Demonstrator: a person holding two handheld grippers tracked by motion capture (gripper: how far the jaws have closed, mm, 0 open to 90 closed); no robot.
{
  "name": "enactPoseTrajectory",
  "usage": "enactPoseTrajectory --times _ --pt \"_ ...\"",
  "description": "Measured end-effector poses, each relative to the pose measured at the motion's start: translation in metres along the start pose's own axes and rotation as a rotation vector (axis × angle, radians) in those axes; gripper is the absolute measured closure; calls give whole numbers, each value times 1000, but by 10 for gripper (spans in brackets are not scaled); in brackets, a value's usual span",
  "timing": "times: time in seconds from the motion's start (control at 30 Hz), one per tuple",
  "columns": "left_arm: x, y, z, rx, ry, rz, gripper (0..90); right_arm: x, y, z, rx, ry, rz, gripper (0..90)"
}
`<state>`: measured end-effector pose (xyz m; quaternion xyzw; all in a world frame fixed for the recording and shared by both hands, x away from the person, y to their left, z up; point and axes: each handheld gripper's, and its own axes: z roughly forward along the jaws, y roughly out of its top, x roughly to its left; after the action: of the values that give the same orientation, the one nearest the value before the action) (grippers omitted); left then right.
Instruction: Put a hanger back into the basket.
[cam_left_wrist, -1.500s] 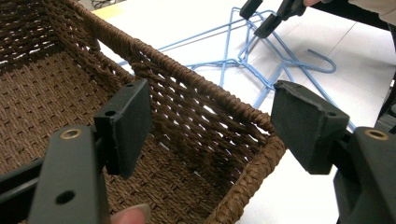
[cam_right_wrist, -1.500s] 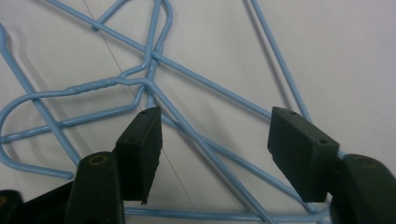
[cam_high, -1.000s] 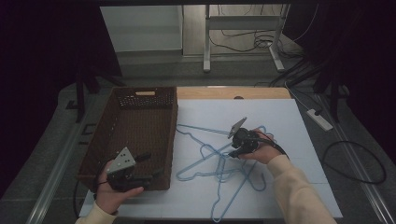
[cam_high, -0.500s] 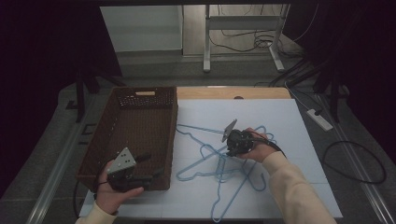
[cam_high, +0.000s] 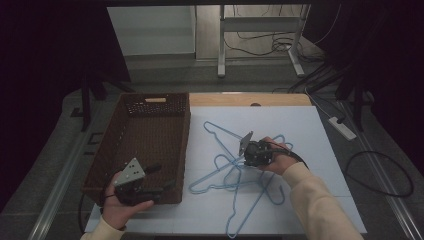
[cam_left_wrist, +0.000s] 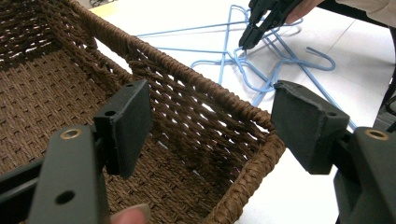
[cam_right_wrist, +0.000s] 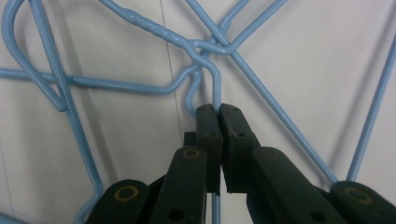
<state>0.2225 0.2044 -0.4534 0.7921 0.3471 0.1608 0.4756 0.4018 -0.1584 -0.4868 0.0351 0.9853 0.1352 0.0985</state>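
While the tangled blue wire hangers (cam_high: 240, 172) lie on the counter (cam_high: 320, 130) at three o'clock of the wicker basket (cam_high: 150, 135), one wire is pinched by the just-closed right gripper (cam_right_wrist: 219, 109), presumably for lifting free, with the left gripper (cam_left_wrist: 210, 121) held wide over the basket.

free: bare mat (cam_high: 320, 125) right of hangers | blocked: basket wall (cam_high: 184, 145), tangled hangers (cam_high: 235, 175) mid-table

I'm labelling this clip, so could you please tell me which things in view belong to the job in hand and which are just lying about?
In the job:
- blue wire hangers
- right gripper, shut on a hanger wire
- wicker basket
- left gripper, open

Lying about:
- power strip
- floor cables
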Motion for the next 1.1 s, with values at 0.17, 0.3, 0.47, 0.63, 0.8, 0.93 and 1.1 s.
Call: enactPoseTrajectory --times 0.17,0.3,0.47,0.63,0.8,0.93,1.1 --pt "0 0 0 -3 1 1 289 1 -1 -11 -39 -38 12 877" --pt "0 0 0 -3 1 -1 290 3 -4 -26 -94 -86 33 880" --pt "-1 1 0 -4 2 2 290 4 -17 -45 -171 -118 94 881" --pt "-1 1 0 -4 2 2 289 4 -26 -57 -220 -138 132 882" --pt "-2 1 1 -4 2 4 290 5 -36 -75 -295 -141 184 883" --pt "-2 2 1 -5 2 2 290 6 -40 -82 -336 -138 206 884" --pt "-2 2 0 -5 2 4 290 12 -48 -89 -387 -132 236 884"
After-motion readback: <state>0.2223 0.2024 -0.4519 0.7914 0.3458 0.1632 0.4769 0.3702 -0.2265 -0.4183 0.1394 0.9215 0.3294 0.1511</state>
